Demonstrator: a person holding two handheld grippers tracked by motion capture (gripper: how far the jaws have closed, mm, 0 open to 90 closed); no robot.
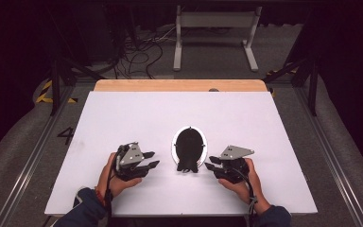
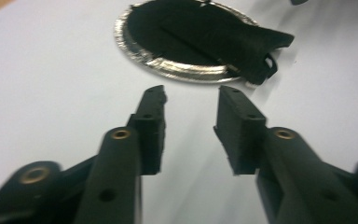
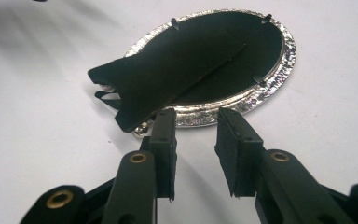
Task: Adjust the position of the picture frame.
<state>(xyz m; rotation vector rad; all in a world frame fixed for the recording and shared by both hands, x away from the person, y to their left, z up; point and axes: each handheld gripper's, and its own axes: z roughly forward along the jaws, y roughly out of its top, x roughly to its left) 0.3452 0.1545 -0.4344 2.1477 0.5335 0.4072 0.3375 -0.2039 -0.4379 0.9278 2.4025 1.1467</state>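
An oval picture frame (image 1: 189, 145) with a silver rim lies face down in the middle of the white table, its black back and easel stand facing up. In the left gripper view the frame (image 2: 186, 28) sits just beyond my left gripper (image 2: 190, 91), whose jaws stand apart with nothing between them. My right gripper (image 3: 196, 113) is open too, with its tips close to the near rim of the frame (image 3: 205, 51) and bare table between them. From above, the left gripper (image 1: 153, 159) is to the left of the frame and the right gripper (image 1: 210, 163) to its right.
The white table top (image 1: 123, 118) ends in a wooden strip (image 1: 179, 85) at the far edge. Behind it on the floor stand a white metal stand (image 1: 215, 28) and loose cables (image 1: 142, 52). Dark rails run along both sides.
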